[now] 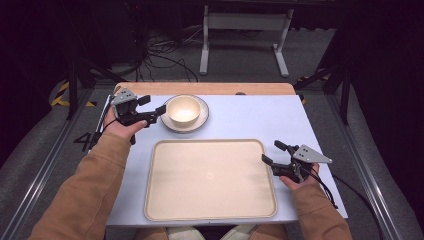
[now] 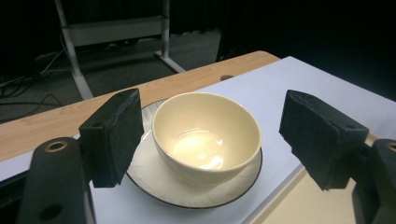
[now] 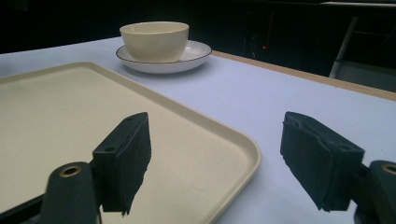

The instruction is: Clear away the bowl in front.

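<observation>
A cream bowl [image 1: 183, 109] is sitting upright on a white saucer [image 1: 200, 120] with a dark rim, near the far edge of the worktop [image 1: 250, 117], left of its middle. The left hand-held gripper [image 1: 153, 111] is hovering just beside the saucer on its left, its jaws standing spread and pinching nothing; in the left gripper view the bowl [image 2: 205, 135] is lying ahead between the two black pads, apart from both. A beige tray [image 1: 210, 179] is lying empty toward the near edge of the worktop. The right hand-held gripper [image 1: 274, 152] is resting by the tray's right rim, near the worktop's right edge, its jaws also spread with nothing between them.
</observation>
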